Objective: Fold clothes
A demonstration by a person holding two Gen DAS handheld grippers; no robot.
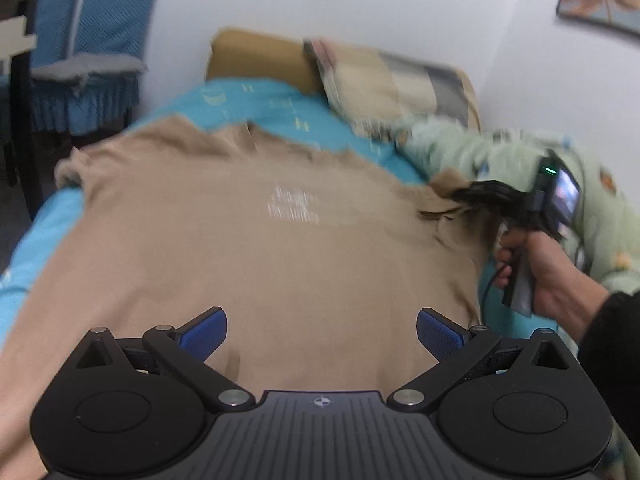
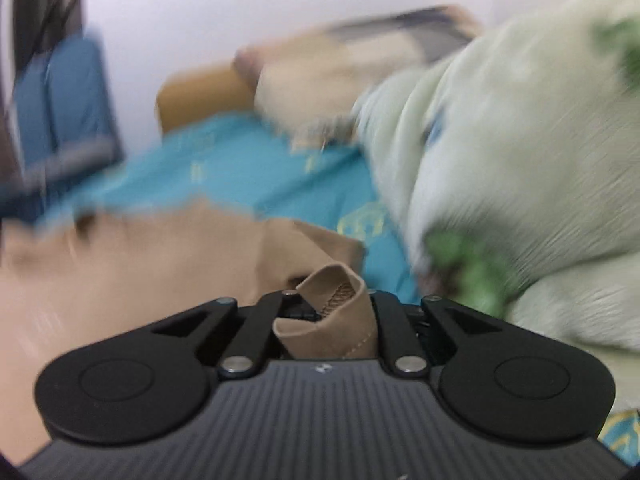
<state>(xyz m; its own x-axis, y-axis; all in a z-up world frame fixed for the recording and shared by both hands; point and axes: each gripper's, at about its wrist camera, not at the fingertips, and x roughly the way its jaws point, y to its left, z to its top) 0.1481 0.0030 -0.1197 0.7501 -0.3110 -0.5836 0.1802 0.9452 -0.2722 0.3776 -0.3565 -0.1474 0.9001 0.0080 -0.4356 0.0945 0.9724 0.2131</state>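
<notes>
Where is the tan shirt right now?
The tan shirt lies spread on the teal bedsheet; its right sleeve is clamped in the right hand-held gripper.

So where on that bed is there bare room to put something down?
Bare blue sheet shows between the tan shirt and the pillows, plus a strip along the shirt's left edge. The right side is crowded: green blanket, right tongs gripping the shirt.

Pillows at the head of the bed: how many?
2: a mustard pillow against the wall, and a patchwork pillow beside it, overlapping its right end. The green blanket may hide more.
</notes>
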